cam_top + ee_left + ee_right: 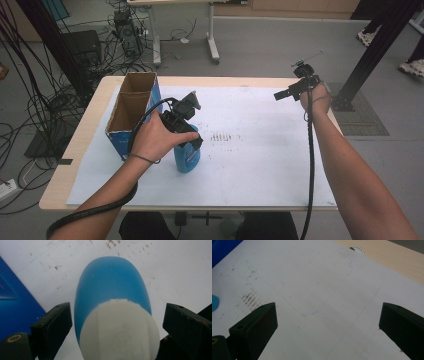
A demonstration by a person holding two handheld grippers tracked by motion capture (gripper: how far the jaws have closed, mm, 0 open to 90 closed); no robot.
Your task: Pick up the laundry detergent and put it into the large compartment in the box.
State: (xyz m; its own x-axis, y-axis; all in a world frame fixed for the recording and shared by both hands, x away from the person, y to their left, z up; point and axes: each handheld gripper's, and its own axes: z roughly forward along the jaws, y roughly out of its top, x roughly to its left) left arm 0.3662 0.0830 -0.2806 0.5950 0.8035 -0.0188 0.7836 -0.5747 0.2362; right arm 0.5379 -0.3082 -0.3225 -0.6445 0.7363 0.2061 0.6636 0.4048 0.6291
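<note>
- At the far left of the counter [95,107] stands an open cardboard box [131,111] with blue sides, upright, its top flaps open; it rests on the white sheet [250,165] that covers most of the counter.
- Just to the right of the box, the person's left forearm comes in from the bottom edge and angles up and to the right, the cable looping under the wrist. The left hand [155,137] is wrapped over the body of the left claw [192,142], knuckles up, pointing it downward.
- The left claw sits right over a blue bottle [188,157] that stands upright on the sheet, just beside the box. In the left gripper view the bottle [112,287] with its white cap [120,330] lies between the two black jaws, with a visible gap on each side: the jaws are spread and not touching it.
- In the middle of the sheet, right of the bottle, there is a patch of small dark marks [222,136].
- Farther right, the right forearm stretches long and straight towards the far right corner of the counter. The right hand [316,99] holds the right claw [286,94] raised above the sheet, aimed back to the left.
- In the right gripper view its jaws stand wide apart with nothing between them, only the sheet and a faint pencilled outline [322,292] below.
</note>
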